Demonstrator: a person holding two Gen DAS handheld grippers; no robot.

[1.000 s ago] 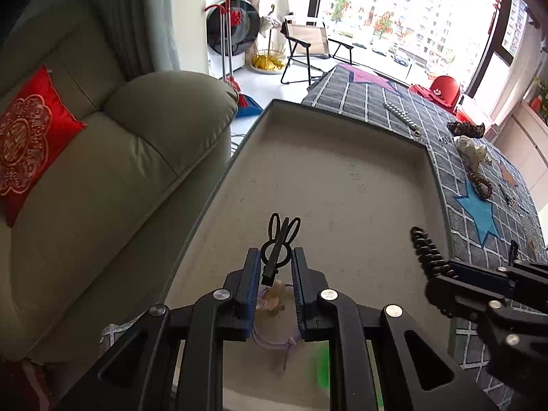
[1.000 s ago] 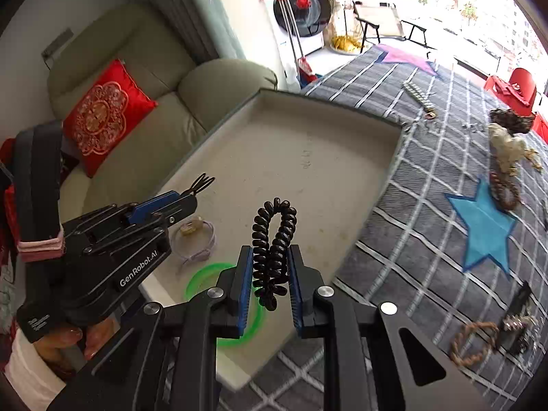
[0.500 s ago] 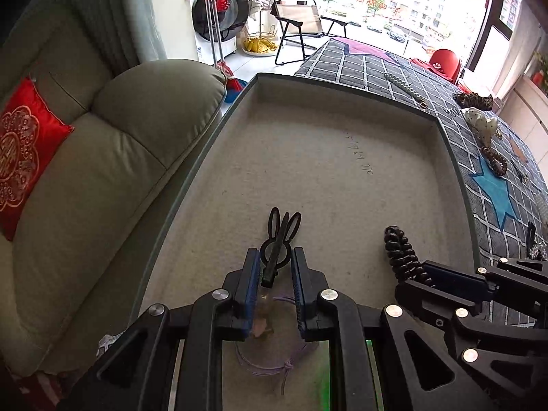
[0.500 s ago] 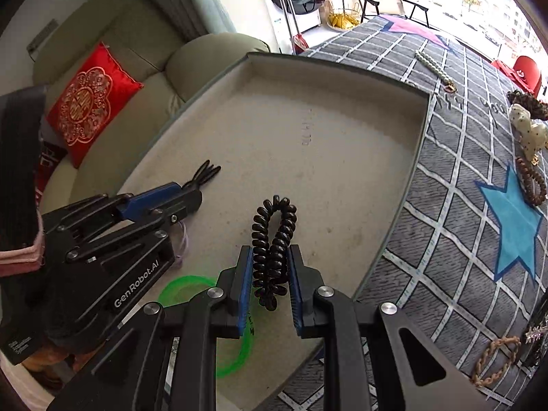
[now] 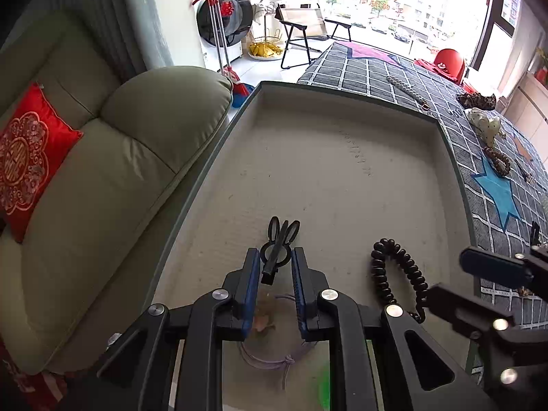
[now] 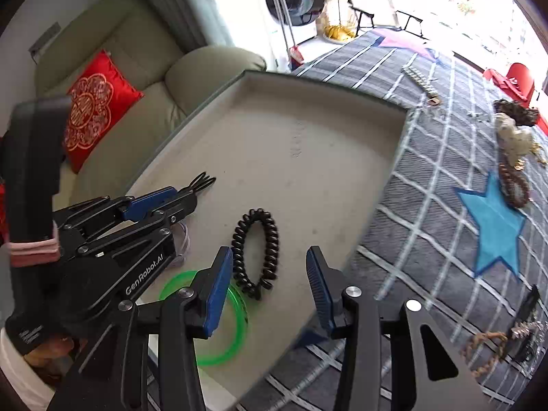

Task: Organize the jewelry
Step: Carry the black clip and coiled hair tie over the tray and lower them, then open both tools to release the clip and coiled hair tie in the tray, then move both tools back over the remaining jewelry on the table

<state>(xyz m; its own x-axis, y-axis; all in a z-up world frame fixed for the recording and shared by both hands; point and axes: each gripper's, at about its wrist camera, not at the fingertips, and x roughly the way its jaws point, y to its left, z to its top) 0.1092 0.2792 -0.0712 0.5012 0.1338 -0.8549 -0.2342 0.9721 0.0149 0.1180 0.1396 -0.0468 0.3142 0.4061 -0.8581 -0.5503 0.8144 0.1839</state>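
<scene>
Tray (image 6: 342, 178): beige, shallow, on a grey checked cloth (image 6: 428, 226).
Right gripper (image 6: 270, 274): jaws opening, pads clear of the black coil hair tie (image 6: 255, 250), which lies on the tray floor between them.
Left gripper (image 5: 274, 267): pinching a black hair clip (image 5: 279, 243), apparently rabbit-eared.
Green bangle (image 6: 233, 339): tray's near corner.

olive sofa (image 5: 113, 178), bright window (image 5: 394, 3)

Bed (image 6: 428, 205) with grey checked cover carries a beige tray (image 6: 328, 85). Pearl strand (image 5: 407, 89), bead bracelet (image 6: 513, 185) and rope bracelet (image 6: 479, 349) lie directly on the cover.
</scene>
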